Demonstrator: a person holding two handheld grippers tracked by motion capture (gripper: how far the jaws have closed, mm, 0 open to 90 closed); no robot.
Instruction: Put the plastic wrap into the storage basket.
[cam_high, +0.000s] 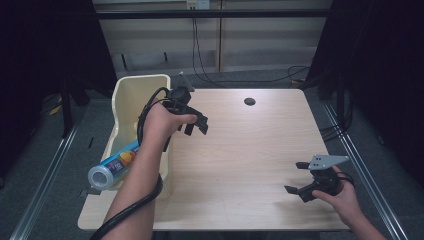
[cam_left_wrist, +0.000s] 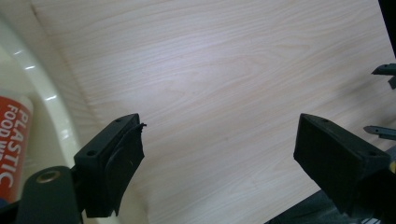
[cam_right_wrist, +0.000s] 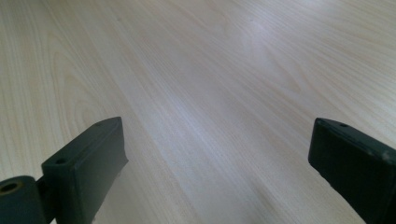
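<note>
Tongs, left (cam_high: 196, 122) and right (cam_high: 300, 177), gape empty; food-wrap roll (cam_high: 114, 164) lies in the bin (cam_high: 131, 89) beside the left.

Left forearm: enters from the bottom edge, stretched forward, cable looped around the wrist. Left hand (cam_high: 159, 122): wrapped over the gripper body. Left gripper (cam_high: 196, 125): held above the table, jaws parted, nothing between them. Right hand (cam_high: 342, 196): low at the near right corner, wrist bent inward. Right gripper (cam_high: 299, 177): pointing leftward, jaws spread wide, empty, grey plate on top.
</note>
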